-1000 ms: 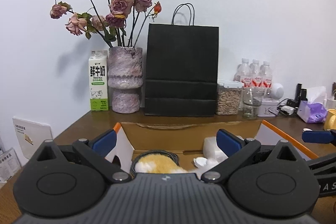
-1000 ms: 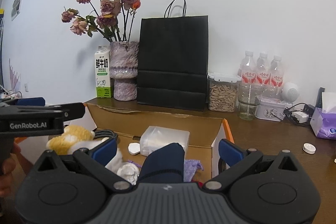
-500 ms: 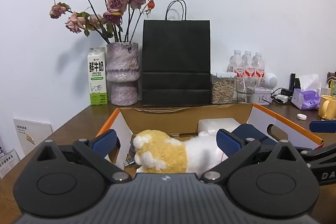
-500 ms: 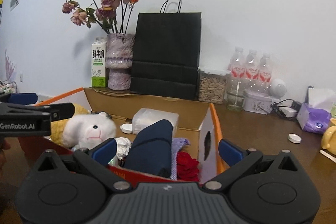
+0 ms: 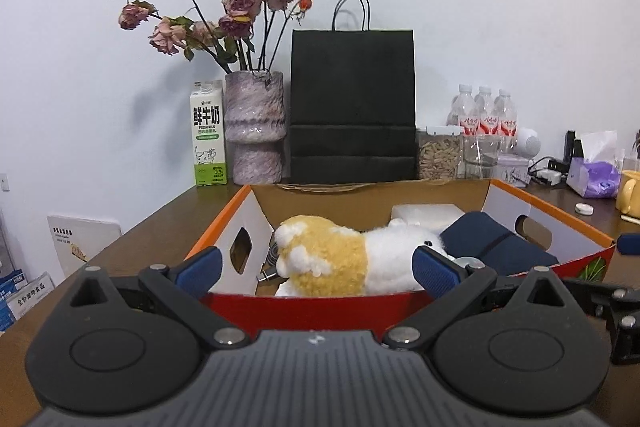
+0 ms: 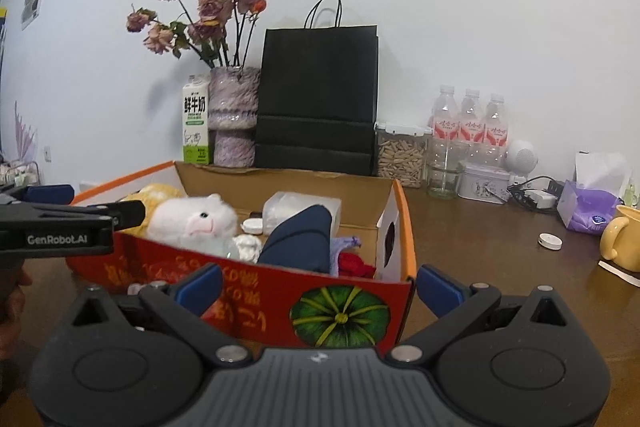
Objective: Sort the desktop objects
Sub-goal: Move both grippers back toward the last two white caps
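A cardboard box (image 5: 548, 217) with a red front (image 6: 256, 283) and orange rim stands on the brown desk. Inside lie a yellow-and-white plush toy (image 5: 340, 255) (image 6: 196, 221), a folded navy item (image 5: 492, 243) (image 6: 300, 239), a clear plastic container (image 6: 298, 205), purple cloth (image 6: 345, 243) and something red (image 6: 354, 263). My left gripper (image 5: 316, 267) hovers open at the box's near wall, holding nothing. Over the box's front right corner my right gripper (image 6: 319, 287) is open and holds nothing. The left gripper (image 6: 80, 205) shows at the box's left side.
Along the wall stand a milk carton (image 5: 208, 135), a vase of dried roses (image 5: 254, 131), a black paper bag (image 5: 352, 107), a pellet jar (image 6: 402, 157) and water bottles (image 6: 472, 119). A tissue pack (image 6: 588, 211), yellow mug (image 6: 624, 239) and white cap (image 6: 550, 241) sit right.
Both grippers have drawn back from above the box's inside to its near wall, so the red front now shows. Both stay open with nothing in them.
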Motion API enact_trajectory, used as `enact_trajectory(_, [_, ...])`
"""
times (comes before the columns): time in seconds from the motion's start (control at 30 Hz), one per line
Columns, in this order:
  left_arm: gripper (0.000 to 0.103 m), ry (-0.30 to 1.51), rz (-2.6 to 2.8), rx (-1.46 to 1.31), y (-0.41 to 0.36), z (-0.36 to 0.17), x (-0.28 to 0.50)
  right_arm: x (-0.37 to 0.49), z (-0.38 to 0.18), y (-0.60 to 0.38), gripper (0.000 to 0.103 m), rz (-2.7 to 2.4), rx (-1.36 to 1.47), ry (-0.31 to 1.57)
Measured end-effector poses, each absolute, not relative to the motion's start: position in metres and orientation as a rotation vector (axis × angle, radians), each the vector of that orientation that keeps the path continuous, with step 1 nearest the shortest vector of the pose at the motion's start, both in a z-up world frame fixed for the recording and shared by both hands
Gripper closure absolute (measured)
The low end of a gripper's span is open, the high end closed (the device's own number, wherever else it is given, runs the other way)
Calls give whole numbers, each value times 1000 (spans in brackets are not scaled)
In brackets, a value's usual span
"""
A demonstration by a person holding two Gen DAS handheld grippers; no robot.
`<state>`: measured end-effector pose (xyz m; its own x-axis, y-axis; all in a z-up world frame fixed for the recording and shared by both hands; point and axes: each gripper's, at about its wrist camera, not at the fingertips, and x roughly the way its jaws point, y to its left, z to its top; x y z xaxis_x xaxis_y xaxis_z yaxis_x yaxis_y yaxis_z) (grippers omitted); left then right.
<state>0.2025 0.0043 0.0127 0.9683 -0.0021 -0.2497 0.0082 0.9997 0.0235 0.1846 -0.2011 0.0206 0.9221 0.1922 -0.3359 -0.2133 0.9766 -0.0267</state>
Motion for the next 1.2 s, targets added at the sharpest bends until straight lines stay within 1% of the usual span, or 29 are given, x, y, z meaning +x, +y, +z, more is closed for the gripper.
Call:
enact_trajectory(0.17, [0, 276, -1, 15, 10, 13, 196, 177, 19, -200, 0, 229, -59, 387])
enact_trajectory(0.37, [0, 373, -49, 12, 15, 13, 188, 166, 14, -192, 0, 264, -101, 449])
enact_trajectory(0.57, [0, 434, -61, 25, 24, 8, 182, 169, 9, -178, 0, 288, -121, 525])
enact_trajectory(0.6, [0, 444, -65, 20, 26, 8, 182, 171, 9, -176, 2, 300, -116, 535])
enact_trajectory(0.7, [0, 466, -58, 6, 35, 6, 181, 177, 8, -165, 9, 330, -121, 567])
enact_trajectory(0.77, [0, 477, -49, -6, 42, 4, 180, 182, 6, -157, 11, 324, -134, 585])
enact_trajectory(0.8, [0, 483, -45, -9, 44, 4, 180, 185, 5, -153, 17, 318, -138, 591])
enact_trajectory(0.83, [0, 488, -43, -12, 47, 3, 180, 189, 5, -150, 26, 314, -137, 600])
enact_trajectory(0.9, [0, 497, -39, -18, 51, 2, 181, 196, 5, -145, 34, 314, -125, 625])
enact_trajectory(0.97, [0, 501, -44, -29, 54, 1, 182, 203, 3, -140, 36, 307, -113, 656])
enact_trajectory(1.03, [0, 512, -51, -38, 56, 0, 184, 206, 3, -135, 41, 308, -108, 667])
enact_trajectory(1.1, [0, 520, -59, -43, 56, -1, 186, 207, 3, -131, 41, 302, -101, 674])
enact_trajectory(1.17, [0, 521, -63, -45, 57, -1, 186, 207, 3, -126, 45, 306, -105, 673])
enact_trajectory(1.2, [0, 521, -67, -47, 57, -1, 186, 207, 3, -125, 57, 312, -103, 670])
